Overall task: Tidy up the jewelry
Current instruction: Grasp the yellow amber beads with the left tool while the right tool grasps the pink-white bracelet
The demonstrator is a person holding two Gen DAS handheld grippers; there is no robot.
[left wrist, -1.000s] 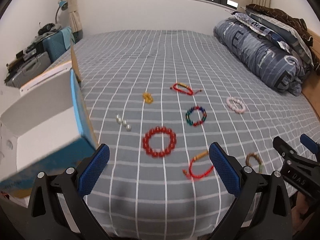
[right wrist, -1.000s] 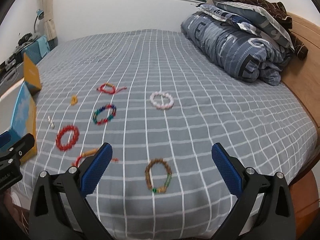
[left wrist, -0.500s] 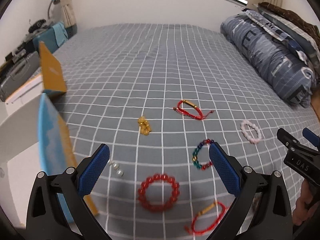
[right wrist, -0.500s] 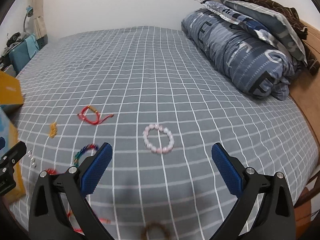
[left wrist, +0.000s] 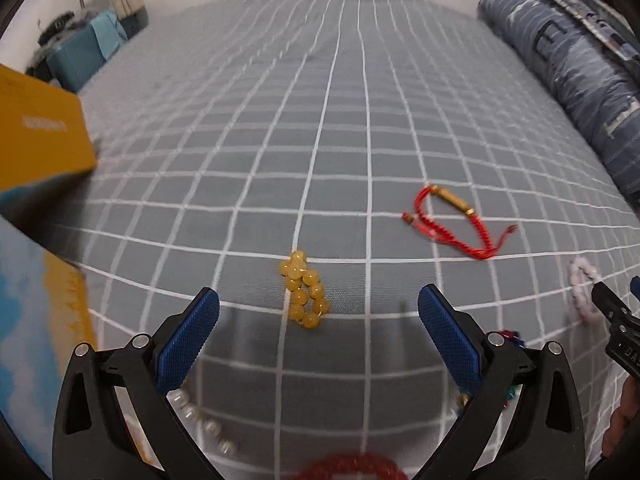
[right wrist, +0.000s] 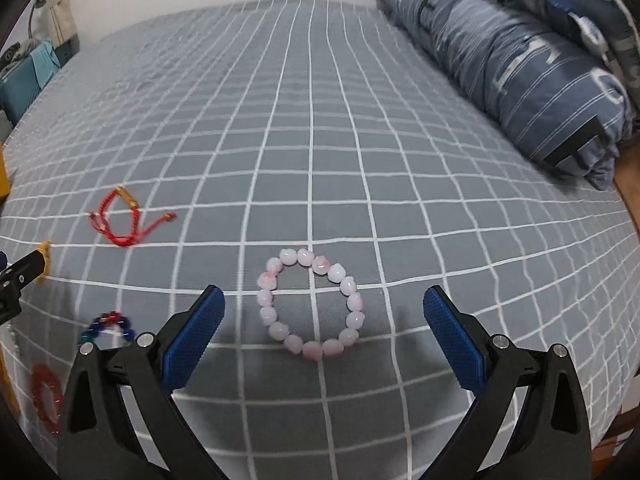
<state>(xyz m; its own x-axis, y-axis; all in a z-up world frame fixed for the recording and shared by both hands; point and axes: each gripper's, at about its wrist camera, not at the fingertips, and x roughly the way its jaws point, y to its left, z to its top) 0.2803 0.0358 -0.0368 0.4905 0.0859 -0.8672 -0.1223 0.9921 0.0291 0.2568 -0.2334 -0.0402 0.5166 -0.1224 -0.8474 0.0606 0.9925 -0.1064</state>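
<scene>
both grippers (left wrist: 318, 306) (right wrist: 323, 305) gaped, empty; pink beads (right wrist: 311, 307) sat between right pads: light, slippery; pinch one strand.

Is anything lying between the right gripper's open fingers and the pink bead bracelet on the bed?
Nothing visible. The right gripper is open, and the pink bead bracelet lies alone on the checked bedspread between the fingers.

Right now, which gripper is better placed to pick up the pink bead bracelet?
Right. The pink bead bracelet lies centred between the open right gripper fingers; in the left view it sits far off at the right edge.
</scene>
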